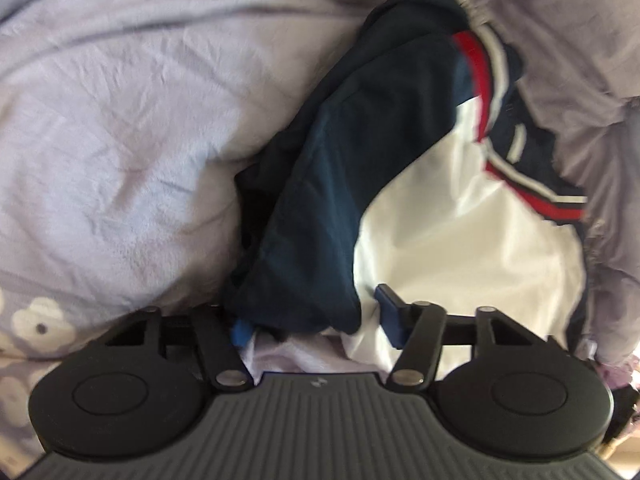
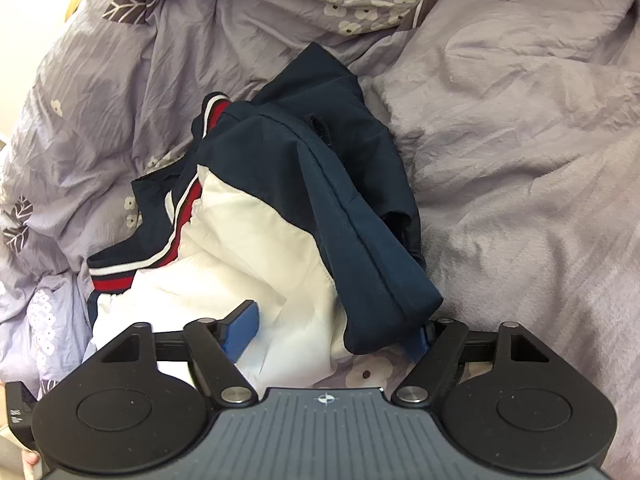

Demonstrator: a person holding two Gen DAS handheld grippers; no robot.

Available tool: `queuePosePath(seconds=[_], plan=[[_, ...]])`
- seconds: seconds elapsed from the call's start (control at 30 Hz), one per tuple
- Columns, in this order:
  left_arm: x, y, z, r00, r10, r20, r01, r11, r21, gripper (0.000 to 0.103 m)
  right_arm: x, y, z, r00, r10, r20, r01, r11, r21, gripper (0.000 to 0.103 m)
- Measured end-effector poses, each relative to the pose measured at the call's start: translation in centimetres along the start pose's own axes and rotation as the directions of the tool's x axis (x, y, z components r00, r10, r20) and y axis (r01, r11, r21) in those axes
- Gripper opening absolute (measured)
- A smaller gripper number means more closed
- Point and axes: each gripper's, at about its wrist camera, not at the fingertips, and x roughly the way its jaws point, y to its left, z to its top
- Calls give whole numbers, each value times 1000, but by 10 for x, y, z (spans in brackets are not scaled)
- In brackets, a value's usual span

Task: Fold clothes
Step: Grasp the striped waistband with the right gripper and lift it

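A navy and white jacket [image 1: 440, 220] with red and white striped trim lies crumpled on a lilac bedspread [image 1: 120, 140]. In the left wrist view my left gripper [image 1: 316, 324] has its blue pads pressed on a bunch of navy and white cloth at the jacket's near edge. The navy fold hides most of the left pad. In the right wrist view the same jacket [image 2: 248, 240] runs down into my right gripper [image 2: 330, 336]. White cloth touches its left pad and a navy sleeve drapes over its right pad.
The rumpled lilac bedspread [image 2: 520, 160] with white flower prints fills both views and rises in soft ridges around the jacket. A fingertip [image 2: 30, 458] shows at the lower left corner of the right wrist view.
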Motion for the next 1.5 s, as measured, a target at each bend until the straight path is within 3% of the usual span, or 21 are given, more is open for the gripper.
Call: queuePosePath(seconds=[0.03, 0.07, 0.13, 0.23, 0.33, 0.57, 0.6, 0.63, 0.7, 0.77, 0.8, 0.87, 0.9, 1.0, 1.07, 1.13, 1.2, 1.27, 1.3, 1.4, 1.5], plan=[[-1, -4, -1, 1000, 5, 19, -5, 1000, -3, 42, -2, 1, 0, 1000, -2, -5, 2, 1000, 3, 34], [-4, -9, -4, 999, 12, 44, -12, 1000, 5, 29, -4, 1, 0, 1000, 8, -9, -8, 1000, 7, 28], [-11, -21, -10, 994, 63, 88, -66, 997, 29, 21, -14, 2, 1, 1000, 18, -1, -18, 1000, 16, 17], [-22, -41, -22, 984, 124, 128, -137, 985, 102, 12, -30, 6, 2, 1000, 26, 3, -26, 1000, 16, 11], [-39, -52, -30, 974, 167, 153, -192, 968, 162, 10, -47, 9, 1, 1000, 22, -7, -22, 1000, -3, 8], [-81, -31, -61, 956, 236, 172, -271, 939, 213, 4, -96, 7, -21, 999, -10, -42, 8, 998, -62, 3], [-81, -30, -66, 943, 277, 182, -316, 918, 240, 4, -102, 8, -25, 999, -23, -46, 18, 993, -117, 3], [-81, -30, -70, 927, 321, 195, -366, 891, 268, 5, -107, 9, -29, 998, -36, -49, 27, 985, -171, 5], [-83, -32, -80, 872, 414, 261, -482, 819, 312, 5, -116, 15, -36, 995, -99, -4, 94, 957, -275, 10], [-91, -40, -84, 841, 424, 337, -528, 780, 335, 9, -121, 26, -38, 995, -89, 41, 97, 930, -355, 12], [-95, -48, -84, 833, 409, 373, -533, 773, 343, 14, -121, 35, -37, 996, -63, 55, 80, 920, -384, 17], [-96, -69, -79, 832, 358, 423, -526, 752, 398, 60, -112, 58, -33, 998, -19, 64, 47, 890, -455, 26], [-93, -80, -76, 825, 340, 451, -531, 738, 416, 66, -103, 73, -31, 997, -3, 73, 39, 867, -497, 28], [-65, -111, -64, 789, 291, 542, -566, 687, 456, 67, -61, 119, -24, 996, 41, 77, 15, 789, -615, 28], [-38, -131, -60, 780, 257, 570, -582, 631, 512, 68, -21, 146, -18, 998, 46, 40, -8, 748, -664, 28], [-5, -141, -57, 781, 267, 565, -596, 588, 547, 68, 27, 167, -15, 1000, 8, -22, -21, 716, -698, 28], [25, -140, -53, 789, 305, 533, -598, 580, 554, 68, 72, 175, -12, 997, -65, -38, 17, 686, -727, 28], [44, -134, -51, 786, 343, 515, -608, 583, 539, 69, 111, 177, -7, 990, -140, -4, 90, 657, -748, 19], [48, -131, -50, 783, 343, 519, -610, 587, 533, 69, 122, 174, 1, 984, -171, 53, 153, 658, -737, 2], [49, -128, -40, 764, 339, 549, -629, 582, 516, 76, 134, 155, 38, 982, -163, 92, 185, 780, -598, 0], [42, -130, -23, 720, 331, 611, -667, 573, 476, 76, 126, 134, 60, 994, -79, 77, 107, 864, -492, 1]])
